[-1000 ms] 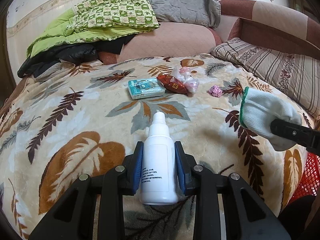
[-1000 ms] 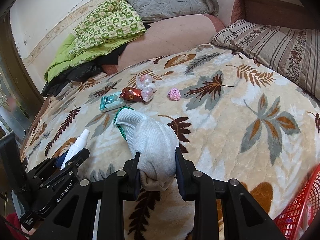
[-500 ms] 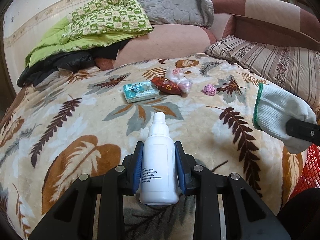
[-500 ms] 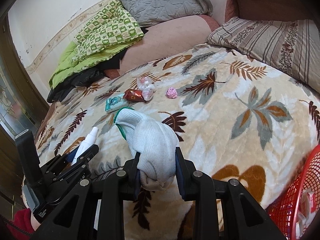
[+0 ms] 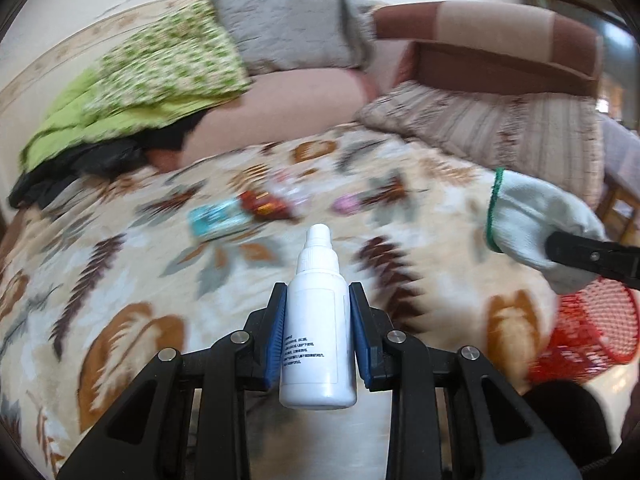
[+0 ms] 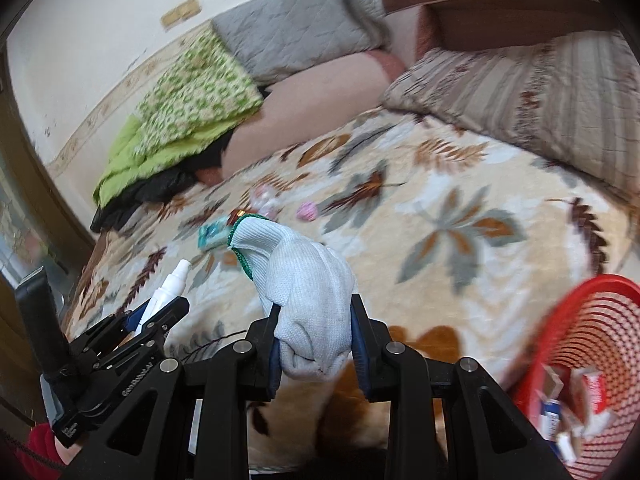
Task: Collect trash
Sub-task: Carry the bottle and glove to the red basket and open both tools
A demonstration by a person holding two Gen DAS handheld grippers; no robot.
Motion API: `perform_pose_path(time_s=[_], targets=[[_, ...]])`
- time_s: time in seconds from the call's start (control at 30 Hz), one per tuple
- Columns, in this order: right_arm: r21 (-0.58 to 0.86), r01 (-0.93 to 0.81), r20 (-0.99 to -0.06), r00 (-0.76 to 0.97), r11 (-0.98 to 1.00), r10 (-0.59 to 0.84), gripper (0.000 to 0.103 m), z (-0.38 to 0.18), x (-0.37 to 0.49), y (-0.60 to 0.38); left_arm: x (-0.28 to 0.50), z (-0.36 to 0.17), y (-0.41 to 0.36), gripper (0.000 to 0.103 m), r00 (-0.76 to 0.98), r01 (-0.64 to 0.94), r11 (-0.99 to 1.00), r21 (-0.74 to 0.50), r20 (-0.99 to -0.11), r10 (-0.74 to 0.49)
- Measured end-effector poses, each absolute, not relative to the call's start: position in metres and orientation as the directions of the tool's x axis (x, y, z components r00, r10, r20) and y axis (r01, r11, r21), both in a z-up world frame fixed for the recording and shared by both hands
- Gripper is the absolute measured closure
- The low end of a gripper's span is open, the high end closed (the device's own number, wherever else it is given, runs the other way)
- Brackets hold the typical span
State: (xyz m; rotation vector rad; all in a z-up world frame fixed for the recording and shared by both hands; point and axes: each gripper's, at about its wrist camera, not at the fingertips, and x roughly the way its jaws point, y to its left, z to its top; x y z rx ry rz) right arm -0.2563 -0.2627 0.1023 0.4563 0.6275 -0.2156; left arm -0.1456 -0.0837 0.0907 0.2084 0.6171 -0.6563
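Left wrist view: left gripper [image 5: 318, 332] jaws clamped on a white dropper bottle [image 5: 318, 320], body squeezed between the blue pads [image 5: 276, 340], nozzle end pointing forward past the tips, base sticking out behind them. Held above a bed with a leaf-print blanket [image 5: 120, 280]. Farther out on the blanket, blurred: a teal packet [image 5: 218, 220], a red wrapper [image 5: 266, 205] just beside it, clear plastic wrap [image 5: 290, 190], a pink crumpled wad [image 5: 347, 204]. At right the right gripper's black finger [image 5: 592, 256] pinches a white knit glove [image 5: 528, 220] with a green cuff, above a red mesh basket [image 5: 596, 328] off the bed edge. Green checked quilt [image 5: 160, 72], grey pillow [image 5: 288, 32] and striped pillow [image 5: 500, 120] at the back. Right wrist view: right gripper [image 6: 316, 344] jaws closed on the white knit glove [image 6: 306, 292], bunched end wedged between the pads, green cuff forward and up. Red mesh basket [image 6: 600, 312] at lower right, below the bed edge, cardboard and paper scraps [image 6: 568, 412] inside. Left gripper [image 6: 132, 344] at lower left with the dropper bottle [image 6: 168, 292] in its grip, nozzle angled up. Teal packet [image 6: 210, 236], pink wad [image 6: 307, 211] and plastic wrap [image 6: 262, 196] lie on the blanket [image 6: 440, 220] beyond the glove, well apart from both sets of jaws.
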Motion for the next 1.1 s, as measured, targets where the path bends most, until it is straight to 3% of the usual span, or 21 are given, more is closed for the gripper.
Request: perform_pose_path(time_s=[0.33, 0.67, 0.7, 0.77, 1.1], targets=[[0.354, 0.578, -0.597, 0.745, 0.735, -0.298, 0.072, 0.119, -0.385, -0.350, -0.201, 0.123, -0.185, 0.074, 0.274, 0.865, 0.469, -0.179, -0.614, -0.740], [0.400, 0.714, -0.624, 0.671, 0.574, -0.401, 0.068, 0.099, -0.452, -0.411, -0.270, 0.118, -0.301, 0.074, -0.015, 0.932, 0.233, -0.278, -0.672, -0.741], [0.393, 0.732, -0.636, 0.654, 0.557, -0.410, 0.068, 0.096, -0.453, -0.416, -0.276, 0.116, -0.308, 0.072, -0.029, 0.935, 0.222, -0.278, -0.681, -0.731], [0.397, 0.750, -0.652, 0.636, 0.529, -0.412, 0.055, 0.092, -0.455, -0.423, -0.282, 0.116, -0.317, 0.055, -0.017, 0.936, 0.234, -0.263, -0.698, -0.716], [0.398, 0.722, -0.626, 0.665, 0.566, -0.408, 0.054, 0.101, -0.452, -0.417, -0.233, 0.127, -0.264, 0.051, 0.062, 0.876, 0.360, -0.321, -0.666, -0.744]])
